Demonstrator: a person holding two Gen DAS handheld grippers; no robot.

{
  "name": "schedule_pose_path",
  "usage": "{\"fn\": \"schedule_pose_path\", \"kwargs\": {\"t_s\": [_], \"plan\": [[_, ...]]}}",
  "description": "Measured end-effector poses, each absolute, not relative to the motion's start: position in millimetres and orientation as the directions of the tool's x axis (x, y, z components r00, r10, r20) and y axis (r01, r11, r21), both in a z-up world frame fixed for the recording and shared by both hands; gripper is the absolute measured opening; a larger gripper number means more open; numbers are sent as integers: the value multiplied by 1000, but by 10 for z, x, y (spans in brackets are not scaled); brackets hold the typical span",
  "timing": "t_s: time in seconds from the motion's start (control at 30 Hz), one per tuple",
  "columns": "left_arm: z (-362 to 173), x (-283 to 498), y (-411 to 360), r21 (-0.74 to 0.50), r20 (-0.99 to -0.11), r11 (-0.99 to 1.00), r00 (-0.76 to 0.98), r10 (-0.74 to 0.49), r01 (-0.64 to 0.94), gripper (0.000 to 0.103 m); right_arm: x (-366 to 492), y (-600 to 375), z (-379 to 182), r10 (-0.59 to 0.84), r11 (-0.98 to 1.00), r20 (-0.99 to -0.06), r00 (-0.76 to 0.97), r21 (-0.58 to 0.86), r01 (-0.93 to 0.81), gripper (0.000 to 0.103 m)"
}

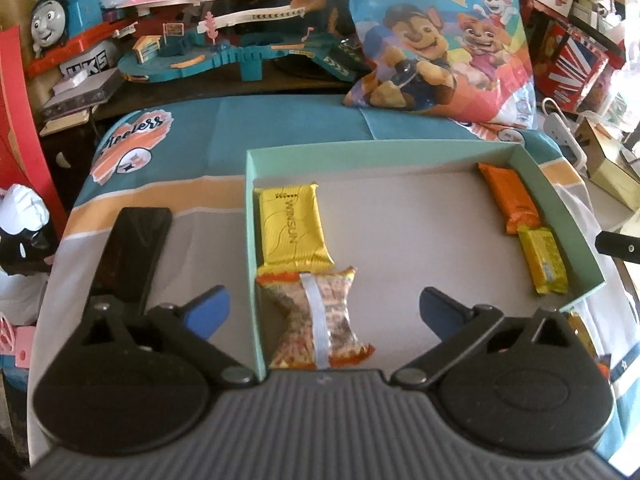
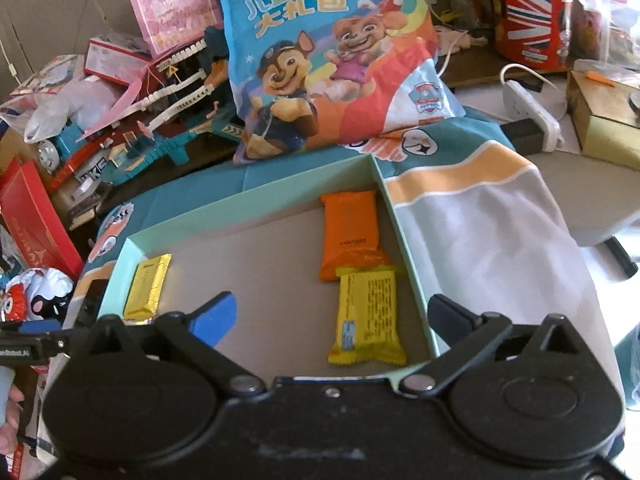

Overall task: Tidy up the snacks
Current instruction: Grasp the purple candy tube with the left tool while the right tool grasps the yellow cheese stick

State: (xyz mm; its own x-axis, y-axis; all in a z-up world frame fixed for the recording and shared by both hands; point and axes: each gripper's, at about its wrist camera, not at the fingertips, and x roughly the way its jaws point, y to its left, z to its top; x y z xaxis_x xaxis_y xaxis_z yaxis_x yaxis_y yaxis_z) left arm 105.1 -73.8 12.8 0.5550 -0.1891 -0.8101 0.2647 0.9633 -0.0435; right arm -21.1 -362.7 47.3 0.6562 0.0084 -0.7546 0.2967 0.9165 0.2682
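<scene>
Left gripper (image 1: pixel 324 312): fingers spread wide, nothing between them; left finger (image 1: pixel 210 310) outside the box wall, right finger over the box floor.
Right gripper (image 2: pixel 332 316): fingers spread wide, holding nothing; left finger (image 2: pixel 218 316) over the box floor, right finger at the box's right wall.
Surface: cloth (image 1: pixel 192 128) with teal, orange and grey bands and a "Steelers" print, spread over a table; the box sits on it.
Box (image 1: pixel 360 148): shallow, mint-green walls, grey floor, open top.
Clear snack (image 1: pixel 320 320): nearest, in the box's near-left corner, lying between the left gripper's fingertips but touched by neither; orange ends, white strip down its middle.
Gold snack (image 1: pixel 290 228): just beyond the clear one, along the left wall, their ends meeting; marked "WINSUN".
Yellow snack (image 2: pixel 368 316): near-right of the box, by the right wall, between the right gripper's fingers, apart from both.
Orange snack (image 2: pixel 350 228): just beyond the yellow one, its near end under it.
Phone (image 1: pixel 132 248): dark slab on the cloth, left of the box.
Bag (image 2: pixel 320 56): large cartoon-dog bag propped beyond the box.
Room: crowded; toy track (image 1: pixel 224 52) and toy train (image 1: pixel 56 24) far left, flag-print tin (image 2: pixel 532 28) far right.
</scene>
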Motion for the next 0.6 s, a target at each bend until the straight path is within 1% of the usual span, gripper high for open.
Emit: {"fn": "schedule_pose_path", "kwargs": {"t_s": [0.23, 0.37, 0.47, 0.53, 0.57, 0.6], "plan": [[138, 800, -500, -32, -812, 969, 559, -168, 245, 103, -581, -3589, 478, -1, 903, -753, 658, 282, 325, 103], [-1, 654, -279, -30, -836, 977, 531, -139, 209, 103, -748, -3627, 342, -10, 889, -771, 637, 284, 358, 103], [-150, 536, -155, -49, -854, 981, 501, -140, 189, 103, -872, -3683, 247, -34, 875, -783, 622, 278, 397, 102], [-257, 451, -109, -63, -864, 981, 482, -145, 183, 103, -954, -3720, 213, -57, 867, -786, 616, 267, 421, 93], [-316, 409, -96, -66, -869, 981, 472, -147, 183, 102, -985, -3747, 196, -63, 862, -789, 611, 265, 432, 86], [-360, 375, -96, -68, -872, 980, 466, -149, 186, 99, -1012, -3770, 180, -71, 857, -792, 606, 262, 443, 78]]}}
